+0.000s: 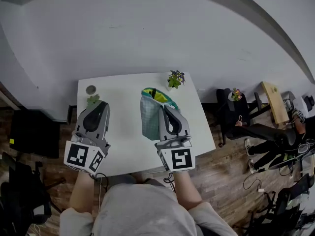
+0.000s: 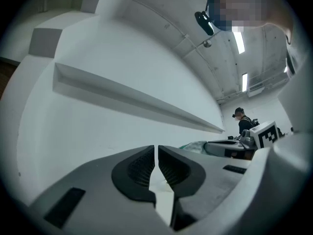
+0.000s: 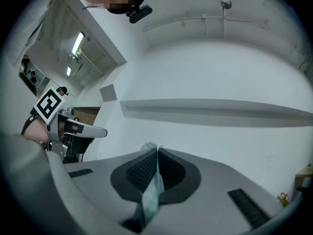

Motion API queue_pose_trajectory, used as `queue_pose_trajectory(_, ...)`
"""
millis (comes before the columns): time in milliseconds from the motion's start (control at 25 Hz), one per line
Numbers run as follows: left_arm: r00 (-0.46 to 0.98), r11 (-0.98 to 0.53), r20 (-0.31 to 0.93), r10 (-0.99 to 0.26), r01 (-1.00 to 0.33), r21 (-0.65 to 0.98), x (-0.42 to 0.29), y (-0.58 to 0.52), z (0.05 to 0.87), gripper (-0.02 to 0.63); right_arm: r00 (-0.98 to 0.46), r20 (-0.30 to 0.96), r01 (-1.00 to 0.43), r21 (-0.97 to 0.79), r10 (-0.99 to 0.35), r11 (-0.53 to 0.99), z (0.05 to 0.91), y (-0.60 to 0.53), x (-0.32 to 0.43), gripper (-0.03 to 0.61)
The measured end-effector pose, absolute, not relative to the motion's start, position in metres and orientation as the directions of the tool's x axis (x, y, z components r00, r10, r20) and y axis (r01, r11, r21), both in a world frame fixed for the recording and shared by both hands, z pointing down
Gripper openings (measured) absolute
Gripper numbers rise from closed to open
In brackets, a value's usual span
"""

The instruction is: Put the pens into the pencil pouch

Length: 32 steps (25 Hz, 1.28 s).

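Frame centre: my right gripper [image 1: 165,109], jaws clamped on the pouch [image 1: 149,117] edge, mouth toward the top. Frame left: left gripper [image 1: 102,106], jaws nearly together, empty. No pens visible; I'd keep the mouth held open.

The pouch [image 1: 149,118] is soft woven cloth, matt grey-teal outside, with a brighter yellow-green lining at its mouth. The surface [image 1: 123,90] is smooth, matt white. The left tongs [image 2: 155,153] and the right tongs [image 3: 157,153] have matt grey plastic shells and black pads [image 2: 133,168] with fine ribbing. The floor [image 1: 229,159] is wood-grain plank.
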<state>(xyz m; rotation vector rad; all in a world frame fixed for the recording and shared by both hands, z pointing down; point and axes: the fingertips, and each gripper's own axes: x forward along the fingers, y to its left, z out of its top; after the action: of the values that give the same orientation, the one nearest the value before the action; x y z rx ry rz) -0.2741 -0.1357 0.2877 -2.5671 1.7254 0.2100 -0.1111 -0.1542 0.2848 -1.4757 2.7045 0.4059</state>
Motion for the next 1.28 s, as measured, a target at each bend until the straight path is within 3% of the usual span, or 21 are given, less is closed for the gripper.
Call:
queue_pose_trajectory(480,0.244,-0.251,-0.149,-0.958,-0.967,0.034,-0.251,-0.097,0.282,0.044,-0.528,-0.149,-0.845,0.192,-0.836,0.499,0.276,-0.135,-0.05,0.028)
queue_pose_trajectory(1280,0.217,-0.221,-0.154,-0.964,-0.975,0.008,-0.204,-0.068,0.276,0.044,-0.535,-0.181,-0.844,0.168,-0.825,0.51,0.279,-0.114,0.0,0.028)
